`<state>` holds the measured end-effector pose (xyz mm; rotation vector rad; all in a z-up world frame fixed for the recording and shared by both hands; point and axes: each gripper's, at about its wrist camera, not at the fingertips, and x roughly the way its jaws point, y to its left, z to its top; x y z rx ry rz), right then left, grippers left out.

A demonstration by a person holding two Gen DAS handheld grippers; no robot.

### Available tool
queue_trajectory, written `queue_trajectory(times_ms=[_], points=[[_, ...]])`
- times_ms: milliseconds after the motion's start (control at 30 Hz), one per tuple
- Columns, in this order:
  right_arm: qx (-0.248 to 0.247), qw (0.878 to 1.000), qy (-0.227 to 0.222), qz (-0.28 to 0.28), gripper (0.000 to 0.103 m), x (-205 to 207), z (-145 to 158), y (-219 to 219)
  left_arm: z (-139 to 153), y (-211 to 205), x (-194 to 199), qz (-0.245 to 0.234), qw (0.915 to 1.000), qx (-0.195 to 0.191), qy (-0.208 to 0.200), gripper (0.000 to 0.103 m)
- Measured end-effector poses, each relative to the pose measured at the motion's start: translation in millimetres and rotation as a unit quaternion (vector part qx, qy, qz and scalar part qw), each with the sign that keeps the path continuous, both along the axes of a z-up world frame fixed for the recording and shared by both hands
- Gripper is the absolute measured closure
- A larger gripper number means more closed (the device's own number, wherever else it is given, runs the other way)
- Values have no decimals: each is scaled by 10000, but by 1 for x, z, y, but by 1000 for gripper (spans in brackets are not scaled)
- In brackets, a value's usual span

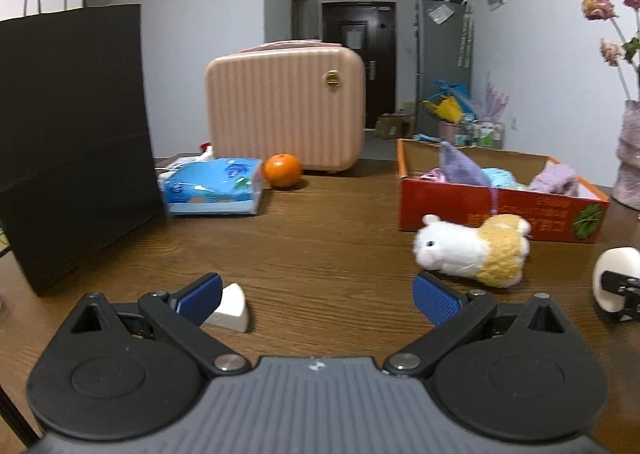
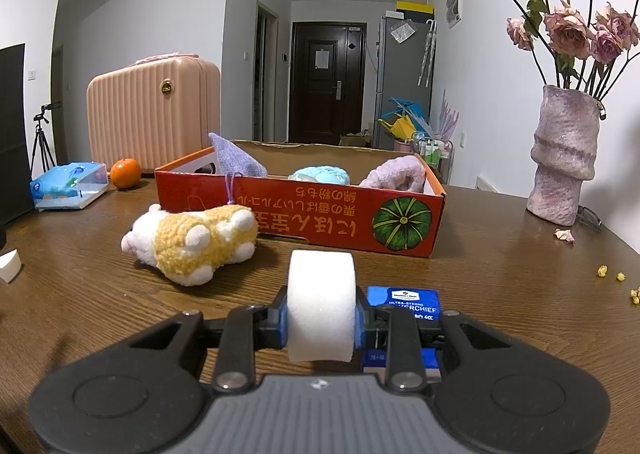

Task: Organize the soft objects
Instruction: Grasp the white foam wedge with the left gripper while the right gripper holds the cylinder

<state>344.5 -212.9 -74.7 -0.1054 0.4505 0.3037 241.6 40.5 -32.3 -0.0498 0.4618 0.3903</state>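
Note:
My right gripper (image 2: 321,324) is shut on a white foam roll (image 2: 321,304), held just above the table; the roll also shows in the left wrist view (image 1: 612,283). A white and yellow plush hamster (image 2: 192,240) lies in front of the red cardboard box (image 2: 340,214), which holds a purple pouch (image 2: 234,158), a blue plush (image 2: 320,174) and a lilac soft ring (image 2: 396,174). My left gripper (image 1: 318,300) is open and empty. The hamster (image 1: 470,250) lies just beyond its right finger, and a white foam wedge (image 1: 230,308) sits by its left finger.
A black paper bag (image 1: 76,142) stands at the left. A blue tissue pack (image 1: 214,186), an orange (image 1: 282,170) and a pink case (image 1: 286,110) sit at the back. A blue handkerchief pack (image 2: 404,304) lies under my right gripper. A vase of dried roses (image 2: 564,154) stands at the right.

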Motion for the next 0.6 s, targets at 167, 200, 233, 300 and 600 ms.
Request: queue_trajectory(times_ms=[167,200,233,300,600], points=[[3,10000,-2,-1,74,0,0,0,-2,6,2,157,9998,-8,80,0],[3,10000,-5,-2,75,0,0,0,-3,7,3,176,9998,-18,100,0],[5,10000,-10,-6,75,0,0,0,-3,8,3,183,9998,-33,116,0],[10,10000,-23,-15,75,-1,1,-2,-4,9,4,209,9997,-38,154,0],[18,10000,-45,-28,74,-1,1,-3,-11,28,10,249,9992,-44,304,0]])
